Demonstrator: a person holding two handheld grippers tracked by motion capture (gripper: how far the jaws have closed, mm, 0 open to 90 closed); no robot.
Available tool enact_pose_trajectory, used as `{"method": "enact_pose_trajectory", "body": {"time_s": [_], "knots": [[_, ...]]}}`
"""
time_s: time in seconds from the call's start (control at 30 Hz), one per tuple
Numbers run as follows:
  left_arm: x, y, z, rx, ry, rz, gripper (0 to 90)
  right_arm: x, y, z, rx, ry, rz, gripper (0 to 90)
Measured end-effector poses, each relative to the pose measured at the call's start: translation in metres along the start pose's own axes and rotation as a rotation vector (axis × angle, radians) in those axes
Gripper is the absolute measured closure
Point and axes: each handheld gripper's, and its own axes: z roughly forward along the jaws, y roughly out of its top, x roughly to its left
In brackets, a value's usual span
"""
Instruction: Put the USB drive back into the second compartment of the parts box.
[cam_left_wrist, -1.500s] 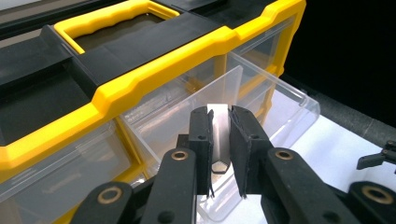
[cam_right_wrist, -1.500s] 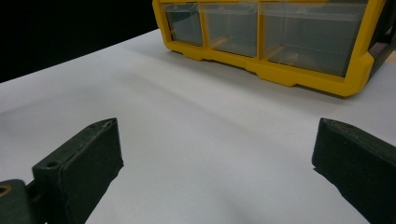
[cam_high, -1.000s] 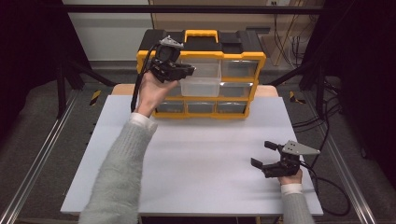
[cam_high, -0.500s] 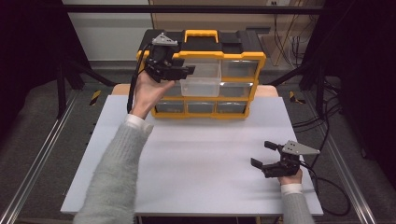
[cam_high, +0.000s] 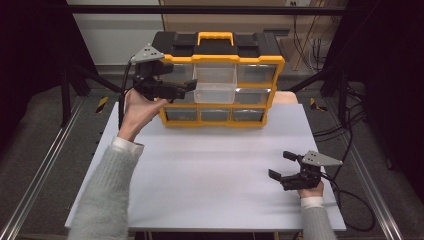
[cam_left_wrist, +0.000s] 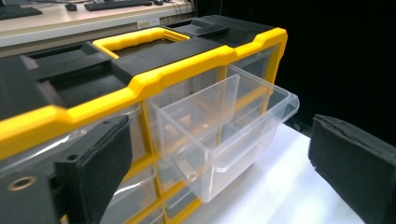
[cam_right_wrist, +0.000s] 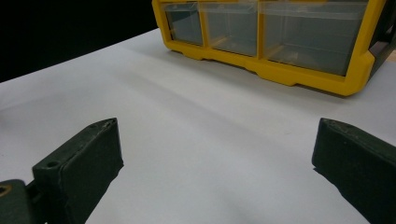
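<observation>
One clear drawer (cam_high: 215, 85) stands pulled out of the top row of one yellow-and-black organiser (cam_high: 260, 62), upper centre of the high view, on the white table (cam_high: 210, 170). Three small drawers show in the bottom row. Left gripper (cam_high: 186, 89), upper left, jaws just opened wide, nothing between them, beside the drawer. Right gripper (cam_high: 280, 165), lower right, jaws wide and empty over the table.
</observation>
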Motion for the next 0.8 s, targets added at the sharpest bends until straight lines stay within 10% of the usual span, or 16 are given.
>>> {"method": "enact_pose_trajectory", "body": {"time_s": [0.8], "knots": [[0.007,-0.102,-0.049,-0.093,-0.002,-0.034,2.3,0.0,-0.001,0.001,0.007,-0.002,0.003,2.0]]}}
